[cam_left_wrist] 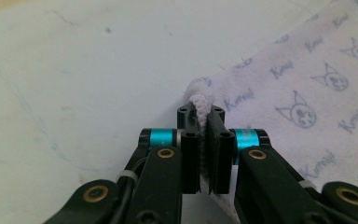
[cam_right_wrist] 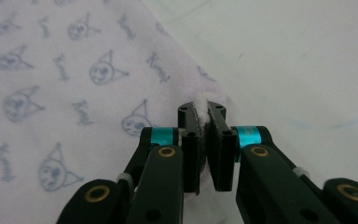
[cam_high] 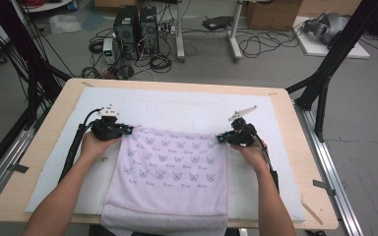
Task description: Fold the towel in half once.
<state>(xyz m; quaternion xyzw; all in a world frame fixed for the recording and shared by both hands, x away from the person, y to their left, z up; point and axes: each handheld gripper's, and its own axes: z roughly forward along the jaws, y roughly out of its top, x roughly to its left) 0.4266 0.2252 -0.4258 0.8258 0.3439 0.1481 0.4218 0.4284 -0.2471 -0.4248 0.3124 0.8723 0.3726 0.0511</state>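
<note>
Both hand-held grippers — left [cam_high: 126,130], right [cam_high: 220,139] — pinch the towel's [cam_high: 170,172] far corners.

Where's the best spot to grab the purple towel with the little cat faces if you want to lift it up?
Probably its two far corners, one per hand, each approached from its own outer side. The towel lies flat with its near end hanging over the table edge, so only corners give an edge to pinch. The left tongs and right tongs are already shut on those corners.

The towel [cam_high: 170,174] lies on the mat [cam_high: 187,110] on the worktop [cam_high: 295,147], its near edge overhanging.
</note>
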